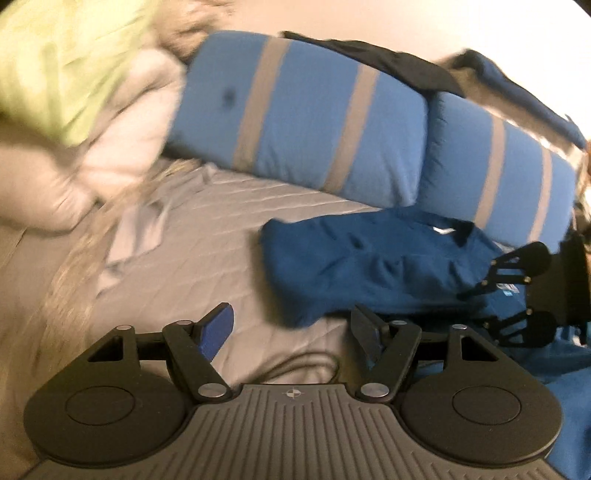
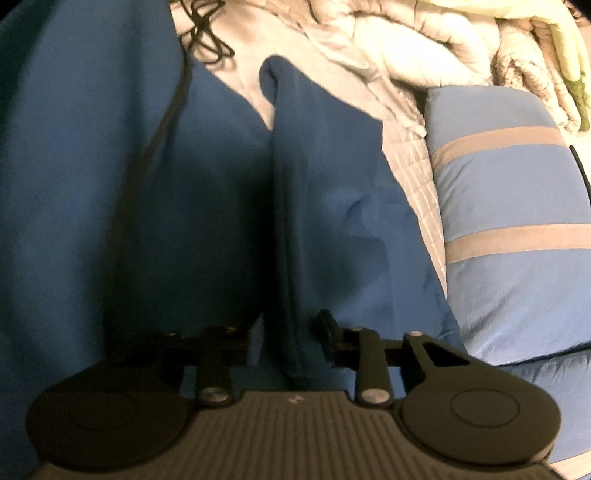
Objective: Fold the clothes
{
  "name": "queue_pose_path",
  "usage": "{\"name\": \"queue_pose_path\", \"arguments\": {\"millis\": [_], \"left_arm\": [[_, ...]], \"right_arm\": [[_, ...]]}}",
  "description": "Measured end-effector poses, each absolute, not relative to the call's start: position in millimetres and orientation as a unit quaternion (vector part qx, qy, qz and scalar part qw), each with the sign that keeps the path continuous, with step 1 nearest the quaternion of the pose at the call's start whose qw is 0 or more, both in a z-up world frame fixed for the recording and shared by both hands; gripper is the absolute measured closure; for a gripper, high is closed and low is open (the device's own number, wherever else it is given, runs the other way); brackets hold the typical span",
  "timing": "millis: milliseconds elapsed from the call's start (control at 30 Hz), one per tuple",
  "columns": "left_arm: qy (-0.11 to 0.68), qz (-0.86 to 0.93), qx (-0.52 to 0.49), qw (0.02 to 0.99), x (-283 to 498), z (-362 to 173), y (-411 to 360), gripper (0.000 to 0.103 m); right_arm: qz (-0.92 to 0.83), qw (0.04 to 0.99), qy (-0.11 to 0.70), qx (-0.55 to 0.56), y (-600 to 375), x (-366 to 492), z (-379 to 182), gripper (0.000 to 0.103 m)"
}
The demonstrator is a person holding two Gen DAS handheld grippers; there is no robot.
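A dark blue T-shirt (image 1: pixel 373 266) lies crumpled on the grey bed sheet (image 1: pixel 207 266), collar tag toward the pillows. My left gripper (image 1: pixel 291 328) is open and empty, hovering over the sheet just left of the shirt's near edge. The right gripper (image 1: pixel 517 295) shows at the right of the left wrist view, over the shirt's far side. In the right wrist view the right gripper (image 2: pixel 284 332) stands open with a raised fold of the blue shirt (image 2: pixel 295 221) running between its fingers. The left finger is in deep shadow.
Two light blue pillows with grey stripes (image 1: pixel 306 114) line the back of the bed, also in the right wrist view (image 2: pixel 509 221). A black garment (image 1: pixel 388 62) lies on them. A white duvet and a green cloth (image 1: pixel 66 59) are heaped at left. A black cable (image 2: pixel 207 33) lies on the sheet.
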State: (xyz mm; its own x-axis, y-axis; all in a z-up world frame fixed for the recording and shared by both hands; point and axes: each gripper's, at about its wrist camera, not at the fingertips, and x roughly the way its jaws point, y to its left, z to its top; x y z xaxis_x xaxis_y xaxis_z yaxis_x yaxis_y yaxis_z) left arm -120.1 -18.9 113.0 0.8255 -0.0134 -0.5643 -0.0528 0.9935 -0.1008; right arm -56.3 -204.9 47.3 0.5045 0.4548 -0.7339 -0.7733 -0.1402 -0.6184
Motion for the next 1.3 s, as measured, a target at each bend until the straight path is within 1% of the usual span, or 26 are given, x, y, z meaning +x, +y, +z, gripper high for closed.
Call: {"name": "queue_pose_path", "arguments": {"millis": [33, 67, 100, 133, 200, 233, 267, 400, 500, 667, 800, 1000, 1167, 1300], "left_arm": [[0.293, 0.004, -0.043, 0.955, -113.9, 112.6, -22.9, 0.033], [0.292, -0.001, -0.03, 0.956, -108.3, 111.2, -26.8, 0.033], [0.291, -0.004, -0.016, 0.957, -103.1, 109.1, -30.5, 0.033], [0.291, -0.006, 0.0, 0.957, -97.2, 106.1, -34.7, 0.033], [0.296, -0.008, 0.028, 0.955, -85.8, 99.0, -42.0, 0.033], [0.302, -0.013, 0.04, 0.952, -80.3, 95.1, -45.1, 0.033], [0.307, -0.018, 0.053, 0.95, -75.4, 91.6, -48.7, 0.033], [0.318, -0.02, 0.104, 0.942, -56.1, 78.3, -62.1, 0.033], [0.326, -0.01, 0.109, 0.939, -41.9, 71.1, -64.6, 0.033], [0.322, 0.022, 0.084, 0.943, -23.5, 68.6, -56.9, 0.033], [0.314, 0.046, 0.045, 0.947, -12.0, 71.1, -42.0, 0.033], [0.322, 0.048, 0.027, 0.945, 4.9, 72.4, -30.6, 0.032], [0.358, 0.015, 0.063, 0.931, 17.0, 59.5, -40.1, 0.032], [0.351, 0.0, 0.106, 0.931, 12.0, 56.5, -46.7, 0.032]], "right_arm": [[0.475, 0.639, 0.139, -0.588, -203.4, -54.5, 45.7, 0.065], [0.474, 0.636, 0.141, -0.592, -202.0, -53.4, 44.6, 0.067], [0.471, 0.634, 0.141, -0.597, -200.6, -52.8, 43.7, 0.071], [0.466, 0.634, 0.141, -0.6, -199.7, -52.1, 44.2, 0.08], [0.455, 0.636, 0.14, -0.608, -197.8, -50.8, 45.2, 0.087], [0.449, 0.639, 0.137, -0.609, -196.3, -49.9, 48.5, 0.093], [0.443, 0.643, 0.134, -0.61, -194.9, -48.9, 51.8, 0.094], [0.402, 0.673, 0.118, -0.61, -187.6, -38.0, 74.5, 0.096], [0.375, 0.692, 0.101, -0.608, -180.7, -28.8, 96.0, 0.097], [0.334, 0.719, 0.071, -0.606, -171.0, -14.6, 129.6, 0.097], [0.299, 0.748, 0.052, -0.59, -169.6, -3.9, 156.5, 0.097], [0.253, 0.78, 0.025, -0.572, -172.8, 9.8, 191.0, 0.097], [0.23, 0.795, 0.02, -0.561, -180.3, 19.0, 208.1, 0.097], [0.229, 0.799, 0.034, -0.555, -193.0, 28.3, 214.1, 0.097]]}}
